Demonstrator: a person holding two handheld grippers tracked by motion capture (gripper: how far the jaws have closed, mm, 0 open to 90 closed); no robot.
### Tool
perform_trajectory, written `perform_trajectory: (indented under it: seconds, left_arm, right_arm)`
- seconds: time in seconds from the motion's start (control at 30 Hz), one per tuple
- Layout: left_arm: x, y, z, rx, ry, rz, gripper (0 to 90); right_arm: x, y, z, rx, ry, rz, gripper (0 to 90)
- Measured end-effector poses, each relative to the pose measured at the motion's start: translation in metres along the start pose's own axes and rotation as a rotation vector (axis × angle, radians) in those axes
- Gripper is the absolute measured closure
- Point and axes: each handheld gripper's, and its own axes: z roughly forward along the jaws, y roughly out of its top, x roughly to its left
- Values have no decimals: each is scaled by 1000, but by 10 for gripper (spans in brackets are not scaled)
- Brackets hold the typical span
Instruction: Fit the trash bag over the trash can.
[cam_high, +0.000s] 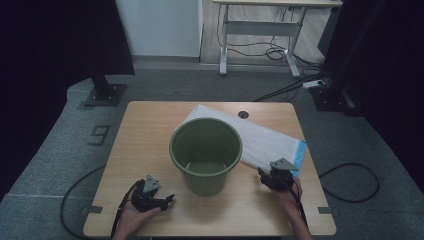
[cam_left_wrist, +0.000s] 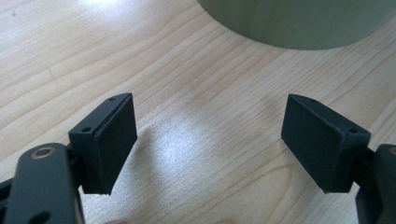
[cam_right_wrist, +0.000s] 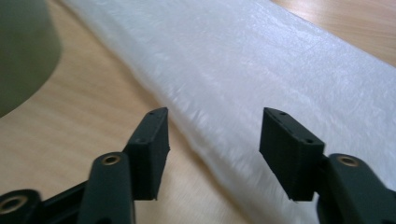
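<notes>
My view: a lab-style recording room, not a home.

I see a small wooden table (cam_high: 150, 125) on grey carpet (cam_high: 60, 150) marked with tape and a number, dark curtains (cam_high: 45, 40) to both sides, a black stand base (cam_high: 104, 94), loose cables (cam_high: 280, 50) under a height-adjustable desk (cam_high: 260, 27) behind.

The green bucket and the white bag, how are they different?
The green bucket stands upright with its mouth open to the top; the white bag lies flat. The green bucket is round and dark green; the white bag is long, pale, with a blue end. The bucket hides part of the bag. Both rest on the wooden table.
</notes>
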Motion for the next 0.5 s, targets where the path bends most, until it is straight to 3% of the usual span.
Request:
perform_trajectory:
  seconds: [0.03,0.1,0.4,0.5]
  left_arm:
    - [0,0,0,0,0,0,183]
    - [-1,-2,1,6,2,5,182]
    - [2,-3,0,2,38,-20,187]
    - [4,-5,0,-6,46,-31,183]
  right_arm:
    - [0,0,0,0,0,0,434]
    - [-6,4,10,46,52,4,485]
    - [-7,0,17,97,75,-10,609]
    - [-14,-3,15,92,89,19,795]
